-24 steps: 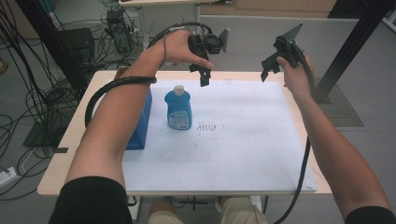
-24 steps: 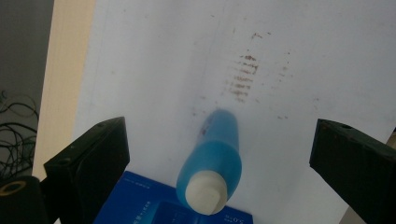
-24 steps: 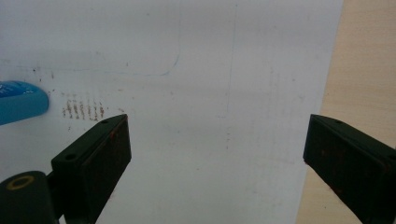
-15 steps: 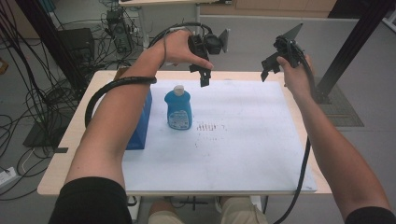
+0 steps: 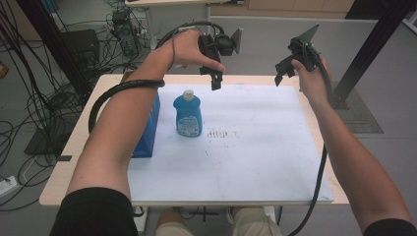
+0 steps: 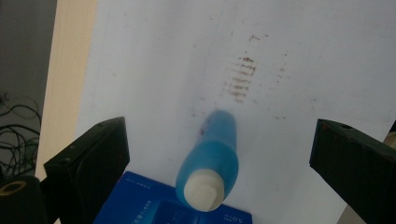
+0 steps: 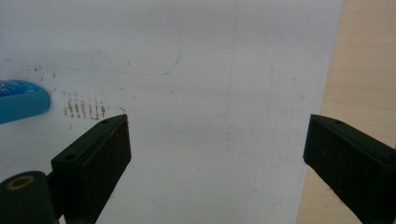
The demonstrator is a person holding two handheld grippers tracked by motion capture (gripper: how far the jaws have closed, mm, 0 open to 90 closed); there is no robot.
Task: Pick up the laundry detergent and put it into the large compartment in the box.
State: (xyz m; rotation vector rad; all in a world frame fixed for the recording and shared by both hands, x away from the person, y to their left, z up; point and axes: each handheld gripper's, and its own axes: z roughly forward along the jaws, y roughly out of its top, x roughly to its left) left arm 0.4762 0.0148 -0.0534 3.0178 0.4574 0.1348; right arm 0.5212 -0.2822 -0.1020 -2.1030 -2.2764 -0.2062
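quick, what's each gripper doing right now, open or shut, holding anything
Left gripper: open, holding nothing, above the blue bottle.
Right gripper: open, holding nothing, above the white sheet.

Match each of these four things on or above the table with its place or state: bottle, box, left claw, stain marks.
Things:
1. bottle
2. box
3. left claw
4. stain marks

Places or states:
A. open, held in the air above the table
B. lies under the left forearm
C. brownish streaks on the white sheet
D. stands upright, white cap on top

Pairs: 1-D, 2-B, 3-A, 4-C
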